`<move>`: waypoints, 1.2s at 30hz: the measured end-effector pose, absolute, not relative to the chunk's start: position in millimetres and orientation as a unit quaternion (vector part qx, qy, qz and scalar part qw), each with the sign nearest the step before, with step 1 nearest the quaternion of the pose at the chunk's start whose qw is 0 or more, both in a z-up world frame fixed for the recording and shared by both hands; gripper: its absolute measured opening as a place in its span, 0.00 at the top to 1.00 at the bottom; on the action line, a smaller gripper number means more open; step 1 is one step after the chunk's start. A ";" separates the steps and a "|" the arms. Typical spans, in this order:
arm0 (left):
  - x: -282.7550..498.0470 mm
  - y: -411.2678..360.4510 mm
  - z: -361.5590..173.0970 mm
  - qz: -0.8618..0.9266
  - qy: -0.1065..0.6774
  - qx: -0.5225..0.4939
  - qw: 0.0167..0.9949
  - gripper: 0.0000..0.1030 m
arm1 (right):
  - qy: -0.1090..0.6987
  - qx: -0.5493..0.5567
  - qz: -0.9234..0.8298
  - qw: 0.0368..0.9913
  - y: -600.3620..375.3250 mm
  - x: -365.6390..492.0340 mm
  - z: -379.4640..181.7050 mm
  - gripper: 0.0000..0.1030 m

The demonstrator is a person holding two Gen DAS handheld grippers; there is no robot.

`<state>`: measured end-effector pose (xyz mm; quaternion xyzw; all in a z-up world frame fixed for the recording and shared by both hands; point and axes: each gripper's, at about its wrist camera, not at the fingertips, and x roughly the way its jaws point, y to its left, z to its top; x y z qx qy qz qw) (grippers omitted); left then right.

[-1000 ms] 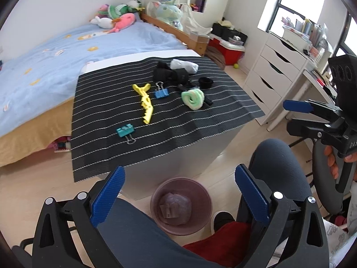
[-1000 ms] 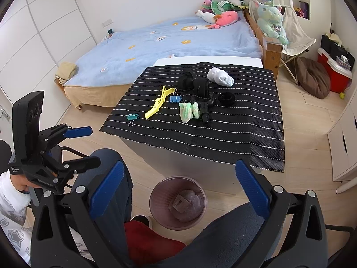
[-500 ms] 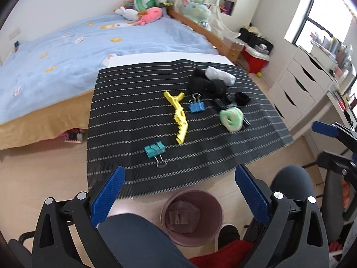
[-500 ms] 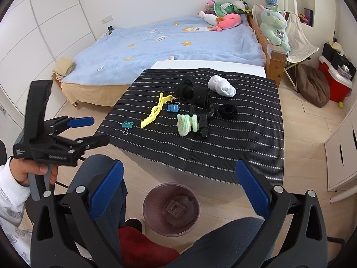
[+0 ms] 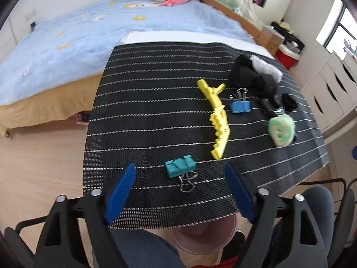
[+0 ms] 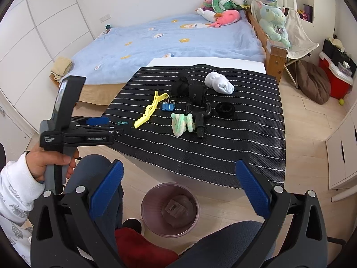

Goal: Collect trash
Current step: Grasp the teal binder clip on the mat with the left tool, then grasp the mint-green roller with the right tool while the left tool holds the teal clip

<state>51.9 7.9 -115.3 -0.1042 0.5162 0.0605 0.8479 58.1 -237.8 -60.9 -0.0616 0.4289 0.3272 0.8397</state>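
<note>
Your left tool (image 5: 180,178) tips down over the table (image 5: 200,38), just above the teal clip (image 5: 180,169). Its jaws have just been closing, nothing gripped. Your right tool (image 6: 178,178) hangs released near the bin (image 6: 170,210), well back from the clip.

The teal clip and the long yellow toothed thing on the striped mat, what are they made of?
Teal clip: looks like painted sheet metal with bare wire handles, which glint silver. Yellow toothed clip: likely moulded plastic, uniform matte yellow throughout. Striped mat: seemingly a woven mesh, its grid texture visible.
</note>
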 end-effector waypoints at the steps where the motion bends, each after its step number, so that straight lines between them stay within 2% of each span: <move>1: 52.4 8.3 -116.4 0.062 0.517 -0.105 0.847 0.31 | 0.429 -0.061 0.328 0.840 -237.9 58.7 -61.3 0.04; 4: 53.3 8.5 -116.1 0.070 0.515 -0.099 0.849 0.42 | 0.429 -0.062 0.327 0.840 -237.8 58.2 -61.6 0.04; 5: 53.9 8.8 -115.9 0.072 0.515 -0.096 0.848 0.51 | 0.430 -0.062 0.328 0.839 -237.9 59.3 -62.1 0.04; 6: 54.4 8.9 -115.7 0.076 0.516 -0.092 0.848 0.56 | 0.429 -0.061 0.328 0.839 -238.0 58.3 -61.5 0.04; 9: 54.1 9.0 -113.8 0.076 0.518 -0.087 0.848 0.65 | 0.429 -0.062 0.330 0.839 -236.9 60.5 -63.5 0.04; 10: 53.9 9.2 -113.0 0.075 0.518 -0.086 0.848 0.72 | 0.429 -0.061 0.331 0.838 -236.3 61.0 -63.9 0.04; 25: 42.5 8.3 -86.7 0.032 0.476 -0.083 0.875 0.73 | 0.418 -0.070 0.342 0.838 -218.0 76.1 -62.7 0.04; 36: 30.5 0.2 -62.3 0.001 0.451 -0.064 0.890 0.73 | 0.428 -0.124 0.352 0.823 -182.4 105.3 -71.0 0.04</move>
